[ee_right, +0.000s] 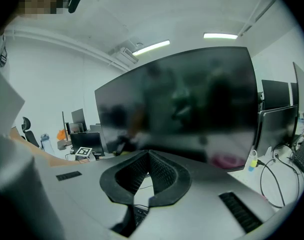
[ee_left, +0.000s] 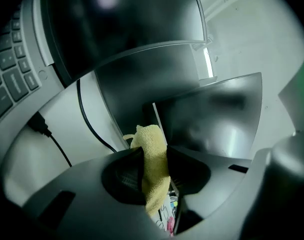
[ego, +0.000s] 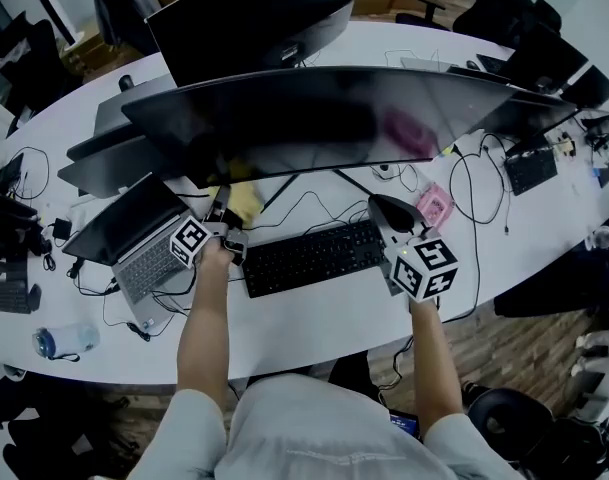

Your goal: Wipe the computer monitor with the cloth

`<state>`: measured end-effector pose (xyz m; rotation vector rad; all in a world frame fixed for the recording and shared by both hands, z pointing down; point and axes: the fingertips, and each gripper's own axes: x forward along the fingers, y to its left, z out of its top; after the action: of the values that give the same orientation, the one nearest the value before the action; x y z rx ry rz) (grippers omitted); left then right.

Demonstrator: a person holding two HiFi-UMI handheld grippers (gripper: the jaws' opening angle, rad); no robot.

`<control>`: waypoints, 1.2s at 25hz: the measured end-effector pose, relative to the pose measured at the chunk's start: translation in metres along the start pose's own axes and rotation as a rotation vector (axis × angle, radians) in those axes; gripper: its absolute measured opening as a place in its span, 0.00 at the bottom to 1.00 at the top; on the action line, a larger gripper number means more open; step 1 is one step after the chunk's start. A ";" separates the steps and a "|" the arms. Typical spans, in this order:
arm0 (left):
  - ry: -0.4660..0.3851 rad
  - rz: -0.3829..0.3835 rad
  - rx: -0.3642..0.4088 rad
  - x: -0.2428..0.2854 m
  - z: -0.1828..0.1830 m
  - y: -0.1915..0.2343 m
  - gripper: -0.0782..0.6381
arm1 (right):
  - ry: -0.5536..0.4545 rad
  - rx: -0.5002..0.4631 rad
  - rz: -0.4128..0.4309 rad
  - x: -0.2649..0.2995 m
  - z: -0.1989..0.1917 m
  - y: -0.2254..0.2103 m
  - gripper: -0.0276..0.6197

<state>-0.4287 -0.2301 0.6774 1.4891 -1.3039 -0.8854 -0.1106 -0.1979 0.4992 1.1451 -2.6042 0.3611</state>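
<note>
Cloth (ee_left: 152,169) pinched thinly in the left claw (ee_left: 154,153), at the monitor's (ego: 314,118) 7 o'clock edge, could slip out under firm rubbing; right claw (ee_right: 148,156) is closed on nothing.

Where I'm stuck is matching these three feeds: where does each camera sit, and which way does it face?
Head view: on the person's head, looking steeply down at the wide curved black monitor and white desk; both forearms, left gripper and right gripper show.
Left gripper view: on the left gripper, looking along jaws shut on the yellow terry cloth, silver laptop at left.
Right gripper view: on the right gripper, facing the monitor's screen; jaws together, empty.
Shared: head and right gripper views both show the monitor.
</note>
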 end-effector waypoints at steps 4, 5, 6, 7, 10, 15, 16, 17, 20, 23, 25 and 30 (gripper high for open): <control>-0.028 -0.005 -0.013 0.000 -0.003 0.001 0.29 | -0.001 0.009 -0.023 -0.012 -0.002 -0.019 0.08; -0.026 -0.005 -0.010 0.001 -0.005 0.000 0.29 | -0.001 0.014 -0.028 -0.015 -0.003 -0.024 0.08; -0.018 -0.006 -0.004 0.003 -0.009 -0.002 0.29 | -0.001 0.019 -0.033 -0.017 -0.005 -0.029 0.08; -0.002 -0.010 0.006 0.006 -0.015 -0.005 0.29 | 0.000 0.023 -0.036 -0.019 -0.006 -0.033 0.08; 0.054 -0.019 0.029 0.020 -0.039 -0.015 0.29 | 0.002 0.032 -0.044 -0.022 -0.010 -0.045 0.08; 0.085 -0.068 0.001 0.043 -0.078 -0.035 0.29 | 0.004 0.039 -0.057 -0.036 -0.013 -0.065 0.08; 0.090 -0.062 0.000 0.047 -0.084 -0.036 0.29 | 0.005 0.041 -0.062 -0.040 -0.014 -0.071 0.08; 0.099 -0.051 0.004 0.049 -0.091 -0.036 0.29 | 0.006 0.043 -0.068 -0.044 -0.016 -0.076 0.08; 0.134 -0.045 0.013 0.060 -0.116 -0.044 0.29 | 0.014 0.052 -0.087 -0.057 -0.020 -0.094 0.08; 0.140 -0.061 -0.001 0.072 -0.137 -0.054 0.29 | 0.016 0.061 -0.107 -0.070 -0.023 -0.113 0.08; 0.140 -0.085 -0.015 0.080 -0.150 -0.061 0.29 | 0.013 0.066 -0.122 -0.079 -0.025 -0.126 0.08; 0.182 -0.061 0.003 0.097 -0.187 -0.071 0.29 | 0.012 0.072 -0.143 -0.100 -0.027 -0.158 0.08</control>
<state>-0.2147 -0.2915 0.6724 1.5798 -1.1322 -0.7672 0.0764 -0.2249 0.5084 1.3393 -2.4992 0.4330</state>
